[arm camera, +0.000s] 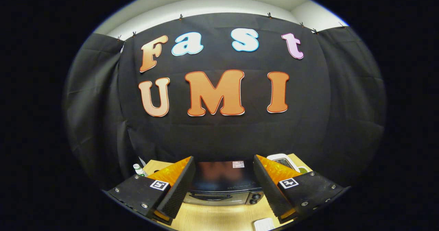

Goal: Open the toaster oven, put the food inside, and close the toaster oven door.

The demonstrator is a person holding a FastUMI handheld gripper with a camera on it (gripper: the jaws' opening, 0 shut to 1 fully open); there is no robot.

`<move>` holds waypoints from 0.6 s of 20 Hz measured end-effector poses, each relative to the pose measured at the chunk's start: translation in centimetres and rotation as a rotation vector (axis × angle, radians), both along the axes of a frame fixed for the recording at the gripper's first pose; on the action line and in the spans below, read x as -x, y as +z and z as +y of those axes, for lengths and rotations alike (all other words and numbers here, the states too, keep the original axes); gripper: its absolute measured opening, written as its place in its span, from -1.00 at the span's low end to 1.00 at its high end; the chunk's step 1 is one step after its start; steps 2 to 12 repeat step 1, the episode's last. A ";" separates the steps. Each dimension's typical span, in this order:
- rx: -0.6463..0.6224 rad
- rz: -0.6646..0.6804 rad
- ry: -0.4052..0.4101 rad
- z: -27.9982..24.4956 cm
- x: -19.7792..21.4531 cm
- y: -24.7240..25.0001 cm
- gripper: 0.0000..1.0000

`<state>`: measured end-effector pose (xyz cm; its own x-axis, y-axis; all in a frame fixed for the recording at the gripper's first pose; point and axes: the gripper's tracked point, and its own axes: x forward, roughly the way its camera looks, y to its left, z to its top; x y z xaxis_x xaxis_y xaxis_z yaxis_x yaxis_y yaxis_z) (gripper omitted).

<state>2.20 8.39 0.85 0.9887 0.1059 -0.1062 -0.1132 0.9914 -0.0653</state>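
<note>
Hovering wide apart and empty, the hand-held gripper [223,190] is framing the toaster oven [223,188], door closed, sitting between and beyond its fingers on the wooden surface [219,217].

No readable text: the sticker [238,164] on the toaster oven [223,183] is too small.

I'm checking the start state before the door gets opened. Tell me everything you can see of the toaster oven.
The toaster oven is a dark, glossy box standing upright on the light wooden table, seen from above between the open gripper's fingers and just beyond them. Its flat top reflects the wall and bears a small sticker near the back edge. The front has a silvery door with a dark handle bar, apparently closed, and two dark knobs at its right. The fingers do not touch it.
</note>
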 end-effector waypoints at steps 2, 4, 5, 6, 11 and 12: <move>-0.001 -0.009 -0.007 -0.3 0.3 0.4 1.00; -0.001 -0.009 -0.007 -0.3 0.3 0.4 1.00; -0.001 -0.009 -0.007 -0.3 0.3 0.4 1.00; -0.001 -0.009 -0.007 -0.3 0.3 0.4 1.00; -0.001 -0.009 -0.007 -0.3 0.3 0.4 1.00; -0.001 -0.009 -0.007 -0.3 0.3 0.4 1.00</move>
